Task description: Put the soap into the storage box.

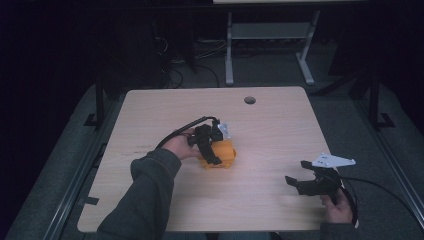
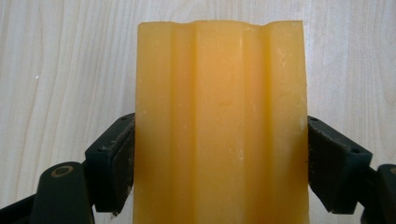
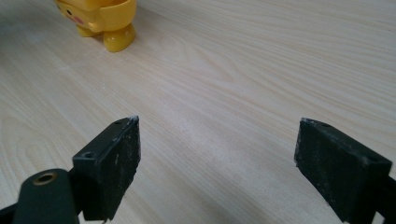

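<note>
Left gripper (image 1: 212, 150) clamped on the yellow toy (image 1: 220, 156), a little to 9 o'clock of the table (image 1: 280, 130) centre.

My left jaws press both flanks of the toy, so I'd squeeze evenly and lift straight, since its smooth ribbed face (image 2: 222, 126) could slip. My right gripper (image 1: 300, 182) waits wide open and empty toward 4 o'clock. The left gripper view gives the pad contact; the right gripper view gives the toy's feet (image 3: 112, 39) on the wood.

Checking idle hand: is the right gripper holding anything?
No, in the right gripper view the right gripper has its jaws wide apart with bare light wooden table between them.
</note>
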The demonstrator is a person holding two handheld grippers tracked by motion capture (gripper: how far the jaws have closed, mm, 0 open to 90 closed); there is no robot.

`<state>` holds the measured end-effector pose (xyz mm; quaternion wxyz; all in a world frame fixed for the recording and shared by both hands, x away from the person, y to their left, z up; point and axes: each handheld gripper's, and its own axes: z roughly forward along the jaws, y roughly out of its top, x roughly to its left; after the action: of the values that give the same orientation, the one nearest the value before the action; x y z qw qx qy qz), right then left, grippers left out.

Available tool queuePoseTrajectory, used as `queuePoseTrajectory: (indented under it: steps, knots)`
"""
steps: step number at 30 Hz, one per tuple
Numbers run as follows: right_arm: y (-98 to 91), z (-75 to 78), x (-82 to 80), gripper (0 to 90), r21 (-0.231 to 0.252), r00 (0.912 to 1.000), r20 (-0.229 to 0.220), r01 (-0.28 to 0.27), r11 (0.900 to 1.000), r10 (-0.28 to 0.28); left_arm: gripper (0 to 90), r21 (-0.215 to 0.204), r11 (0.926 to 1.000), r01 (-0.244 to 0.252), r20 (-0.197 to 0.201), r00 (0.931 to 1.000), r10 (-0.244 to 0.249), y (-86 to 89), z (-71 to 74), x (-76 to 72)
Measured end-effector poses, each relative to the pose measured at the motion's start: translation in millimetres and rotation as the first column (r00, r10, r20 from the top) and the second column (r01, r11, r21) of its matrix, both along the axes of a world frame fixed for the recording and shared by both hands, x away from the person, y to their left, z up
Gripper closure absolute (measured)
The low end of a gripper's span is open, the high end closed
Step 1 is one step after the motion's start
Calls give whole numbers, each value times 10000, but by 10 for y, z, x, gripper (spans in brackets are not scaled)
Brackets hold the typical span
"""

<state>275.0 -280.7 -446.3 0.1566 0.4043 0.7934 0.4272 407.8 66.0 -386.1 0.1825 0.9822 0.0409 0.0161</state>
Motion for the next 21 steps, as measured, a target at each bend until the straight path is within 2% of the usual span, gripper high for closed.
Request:
queuePoseTrajectory:
  steps: [14, 21]
  knots:
    - [7, 2, 0, 139, 11, 10000, -67, 25, 10000, -25, 184, 14, 10000, 19, -5, 10000, -19, 1, 10, -6]
    - [7, 2, 2, 139, 14, 10000, -59, 13, 10000, -13, 180, -132, 9999, -22, 31, 10000, 23, 20, 53, -16]
